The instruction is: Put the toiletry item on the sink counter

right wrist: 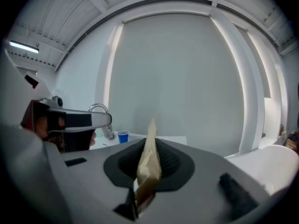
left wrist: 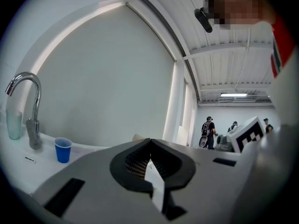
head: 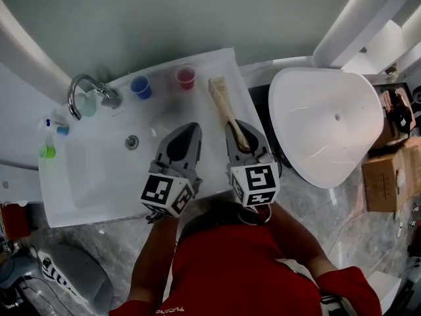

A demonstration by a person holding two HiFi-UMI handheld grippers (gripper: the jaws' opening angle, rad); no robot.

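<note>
The toiletry item is a long tan paper-wrapped packet (head: 222, 104). It slants over the right side of the white sink counter (head: 214, 61), its far end toward the back wall. My right gripper (head: 238, 131) is shut on its near end. In the right gripper view the packet (right wrist: 149, 155) stands up between the dark pads of the right gripper (right wrist: 145, 174). Whether the packet touches the counter I cannot tell. My left gripper (head: 189, 131) hovers just left of it over the counter, shut with nothing in it; the left gripper view shows the left gripper (left wrist: 149, 164) with its pads together.
Along the counter's back stand a blue cup (head: 141, 86), a red cup (head: 186, 77), a pale cup (head: 86, 104) and a chrome faucet (head: 82, 87). The basin (head: 99, 170) lies at left. A white toilet (head: 329, 124) and cardboard boxes (head: 388, 176) are to the right.
</note>
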